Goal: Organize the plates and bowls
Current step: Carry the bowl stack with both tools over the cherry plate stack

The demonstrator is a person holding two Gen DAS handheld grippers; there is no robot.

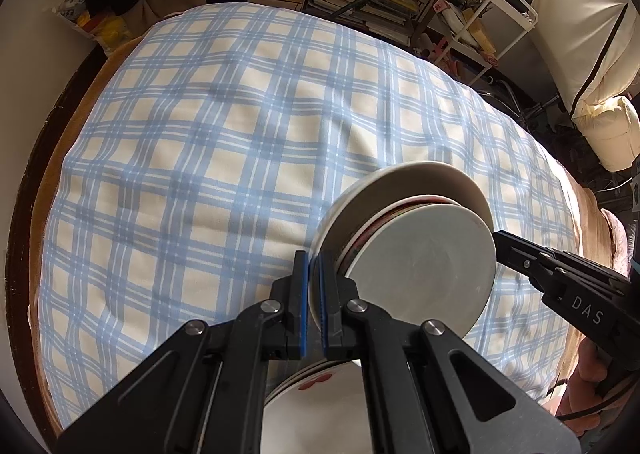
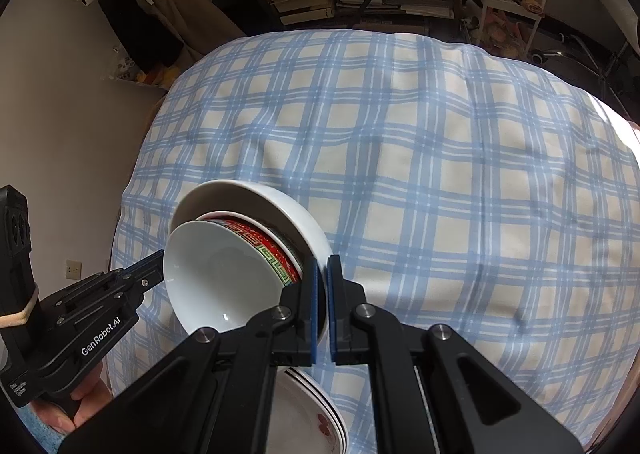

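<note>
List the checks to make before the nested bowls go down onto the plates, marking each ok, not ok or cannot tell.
1. Left gripper shut on the rim of the stack of three nested ceramic bowls: ok.
2. Right gripper shut on the opposite rim: ok.
3. Red-patterned ceramic bowl seated between the two white ones: ok.
4. White round plates with red flower print lying under the stack: ok.
5. Clearance between stack and plates: cannot tell.

"DAS" on right gripper; "GenRobot.AI" on left gripper
</note>
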